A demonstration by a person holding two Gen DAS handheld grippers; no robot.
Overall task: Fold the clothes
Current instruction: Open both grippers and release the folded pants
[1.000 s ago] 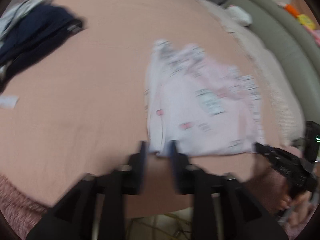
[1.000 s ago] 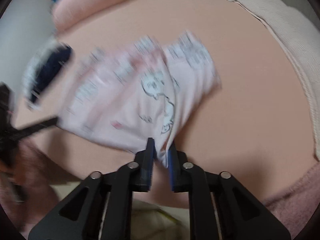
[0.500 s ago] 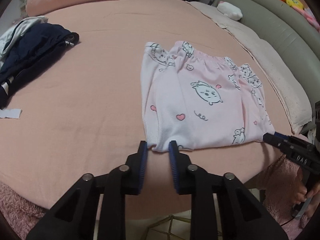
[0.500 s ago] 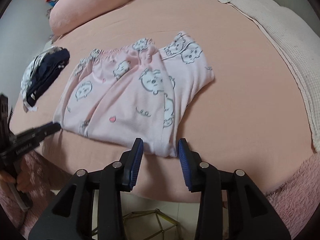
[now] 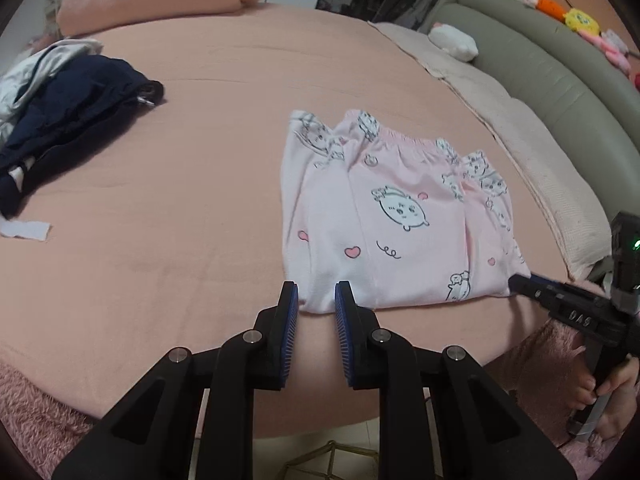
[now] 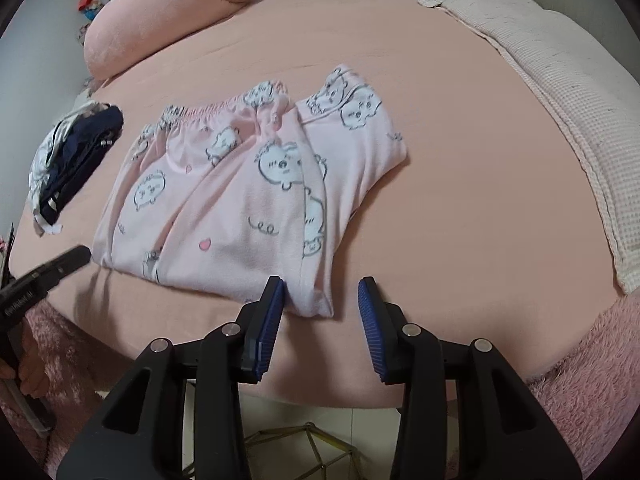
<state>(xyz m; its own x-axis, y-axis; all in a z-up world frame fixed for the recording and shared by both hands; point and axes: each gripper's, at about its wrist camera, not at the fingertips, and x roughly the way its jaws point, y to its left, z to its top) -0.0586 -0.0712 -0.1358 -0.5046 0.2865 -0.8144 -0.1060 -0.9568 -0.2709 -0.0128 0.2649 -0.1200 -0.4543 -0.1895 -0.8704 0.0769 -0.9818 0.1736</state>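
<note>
Pink pyjama pants (image 5: 400, 216) with cartoon prints lie folded flat on the pink bed sheet (image 5: 180, 200). In the left wrist view my left gripper (image 5: 316, 294) stands open by a narrow gap, and the pants' near left corner lies loosely between its tips. In the right wrist view my right gripper (image 6: 322, 290) is open wider. The near right corner of the pants (image 6: 240, 200) rests just inside its left finger (image 6: 272, 300), clear of the other pad. Each gripper's tip shows in the other's view: right gripper (image 5: 520, 282), left gripper (image 6: 80, 256).
A heap of navy and white clothes (image 5: 68, 120) lies at the bed's far left, with a white slip (image 5: 24, 230) near it. A pink pillow (image 6: 168, 20) lies at the back. A beige blanket (image 6: 580, 120) covers the right side beside a grey padded surround (image 5: 560, 80).
A second ago the right gripper was shut on the pants' corner and the garment was moving. It has since opened, and the pants lie still and flat. Left gripper stays at the near left corner.
</note>
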